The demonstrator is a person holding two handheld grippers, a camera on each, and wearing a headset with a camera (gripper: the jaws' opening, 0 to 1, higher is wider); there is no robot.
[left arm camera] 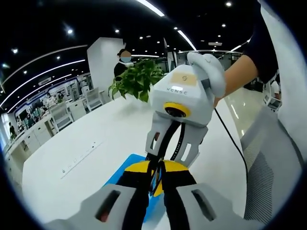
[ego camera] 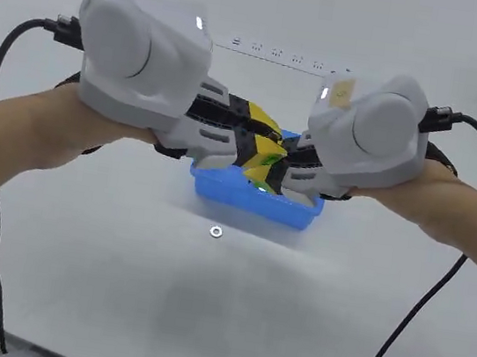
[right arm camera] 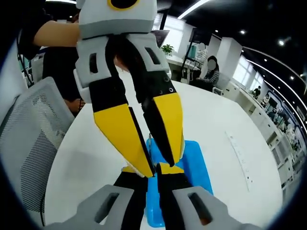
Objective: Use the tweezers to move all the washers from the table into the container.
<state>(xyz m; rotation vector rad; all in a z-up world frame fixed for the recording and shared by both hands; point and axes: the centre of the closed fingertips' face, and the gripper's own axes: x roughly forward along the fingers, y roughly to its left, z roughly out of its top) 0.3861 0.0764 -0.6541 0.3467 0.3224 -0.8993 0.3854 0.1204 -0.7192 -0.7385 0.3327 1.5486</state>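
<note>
Left gripper (ego camera: 258, 137) and right gripper (ego camera: 275, 168) are sitting closest, hanging nose to nose just above the blue container (ego camera: 236, 198). Left jaws are pressing together at the tips. In the right gripper view a thin metal strip is running between them. Reading that as the tweezers (right arm camera: 150, 140), so left is pinching them. Right jaws are sitting close on either side of that same spot; can't tell whether they're clamping anything or just bracketing.

My read: the two are re-seating the tweezers grip, working tip to tip because a strip that thin is prone to twisting in a single pinch.

One washer (ego camera: 216, 230) is lying flat on the table (ego camera: 117, 286), just in front of the container's near wall, not touching it. The grippers are hiding the container interior, so I'm not counting what's inside. At least that washer is waiting to be moved.

Risk: a flat ring on a smooth top is likely skidding rather than lifting, so I'm expecting a low, angled tweezers tip to work best.
</note>
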